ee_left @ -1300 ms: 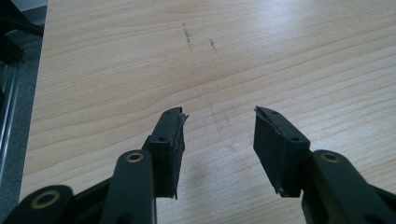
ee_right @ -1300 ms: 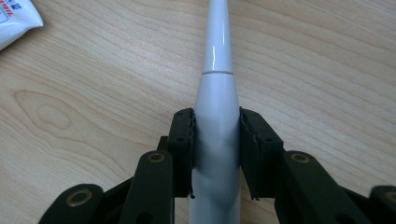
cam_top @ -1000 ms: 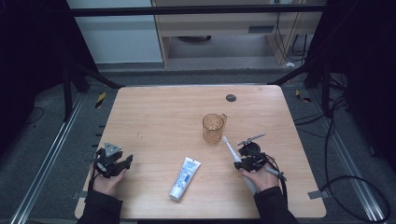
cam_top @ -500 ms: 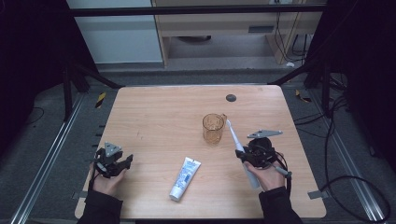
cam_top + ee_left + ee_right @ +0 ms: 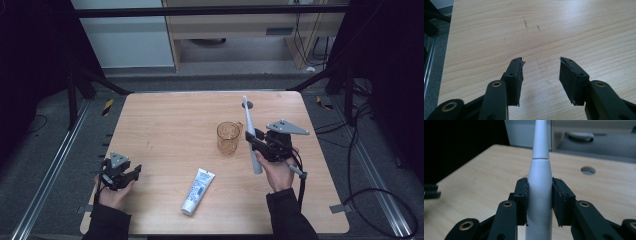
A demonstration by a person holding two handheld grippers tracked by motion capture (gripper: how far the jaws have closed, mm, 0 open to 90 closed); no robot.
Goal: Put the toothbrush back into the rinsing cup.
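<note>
My right gripper is shut on the grey-white handle of an electric toothbrush and holds it above the table, head pointing up and away. In the right gripper view both pads press on the toothbrush handle. An amber glass mug stands just left of that gripper. A white toothpaste tube lies flat near the front middle of the table. My left gripper rests at the table's front left, open; in the left gripper view its jaws stand apart over bare wood.
The wooden table has a round cable hole at its back right. Metal frame rails run along both sides, with cables on the floor to the right.
My right gripper has risen with the toothbrush, lifting it off the table and tilting it more upright. The left gripper has stayed in place.
</note>
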